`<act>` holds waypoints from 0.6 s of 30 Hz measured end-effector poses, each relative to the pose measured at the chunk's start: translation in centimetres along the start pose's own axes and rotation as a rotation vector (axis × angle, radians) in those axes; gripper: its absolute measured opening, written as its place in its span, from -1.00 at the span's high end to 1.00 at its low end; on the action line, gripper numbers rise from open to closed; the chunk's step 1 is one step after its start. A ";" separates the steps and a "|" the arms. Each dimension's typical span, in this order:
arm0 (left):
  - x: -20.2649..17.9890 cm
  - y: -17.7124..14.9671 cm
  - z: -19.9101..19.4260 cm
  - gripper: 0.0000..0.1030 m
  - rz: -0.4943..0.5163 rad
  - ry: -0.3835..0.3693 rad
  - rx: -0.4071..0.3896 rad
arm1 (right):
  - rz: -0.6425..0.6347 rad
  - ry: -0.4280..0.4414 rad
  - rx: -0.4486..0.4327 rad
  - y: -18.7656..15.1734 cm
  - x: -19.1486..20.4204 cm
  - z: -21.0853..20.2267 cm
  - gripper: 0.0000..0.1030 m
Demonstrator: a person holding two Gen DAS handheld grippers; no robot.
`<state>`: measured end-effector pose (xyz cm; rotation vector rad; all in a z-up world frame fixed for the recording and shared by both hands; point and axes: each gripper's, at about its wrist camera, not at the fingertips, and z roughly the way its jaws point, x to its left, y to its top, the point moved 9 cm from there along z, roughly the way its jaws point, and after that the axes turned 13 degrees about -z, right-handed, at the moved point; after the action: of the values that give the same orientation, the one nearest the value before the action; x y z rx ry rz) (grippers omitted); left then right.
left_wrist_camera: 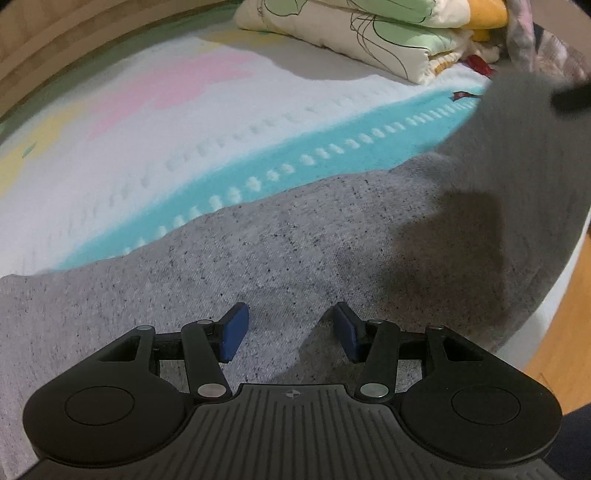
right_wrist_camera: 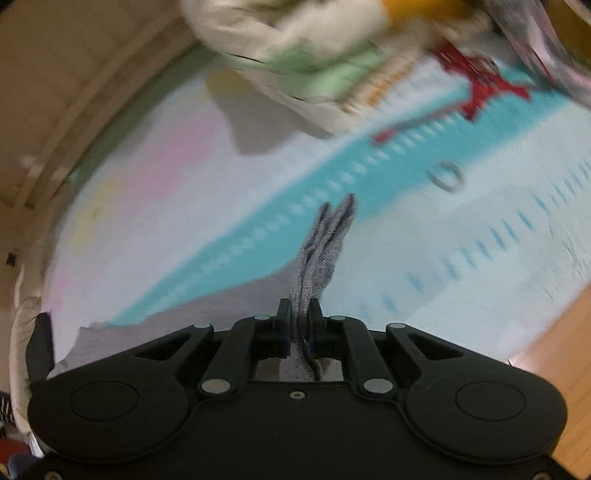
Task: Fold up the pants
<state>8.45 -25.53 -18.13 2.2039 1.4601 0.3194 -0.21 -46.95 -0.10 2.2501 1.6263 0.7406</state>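
Observation:
The grey speckled pants (left_wrist_camera: 295, 251) lie spread on a bed with a white, teal and pink cover (left_wrist_camera: 184, 140). My left gripper (left_wrist_camera: 290, 328) is open just above the pants, its blue pads empty. At the right of the left wrist view a blurred part of the pants (left_wrist_camera: 532, 140) is lifted. My right gripper (right_wrist_camera: 298, 325) is shut on a bunched edge of the pants (right_wrist_camera: 321, 251), which sticks up between the fingers. More grey cloth (right_wrist_camera: 207, 310) lies below it on the bed.
A folded quilt with green leaf print (left_wrist_camera: 369, 29) and other bedding are piled at the far side of the bed. A small ring (right_wrist_camera: 447, 177) lies on the cover. Wooden floor (left_wrist_camera: 565, 332) shows past the bed's right edge. A wooden wall (right_wrist_camera: 55, 92) is at the left.

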 end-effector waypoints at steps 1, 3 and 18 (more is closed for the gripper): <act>0.5 0.1 -0.2 0.05 -0.023 -0.023 0.017 | -0.023 0.009 -0.021 0.5 1.6 -0.7 0.69; 2.7 0.1 -0.6 0.05 -0.092 -0.037 0.045 | -0.055 0.044 -0.061 1.5 4.7 -1.6 0.69; 29.2 -0.5 -9.2 0.05 -0.389 0.286 -0.060 | -0.467 0.254 0.097 -2.9 32.8 9.3 0.69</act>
<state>15.85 3.57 -12.36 1.8278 1.9605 0.5507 10.40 -14.44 -1.21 1.7730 2.2392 0.8541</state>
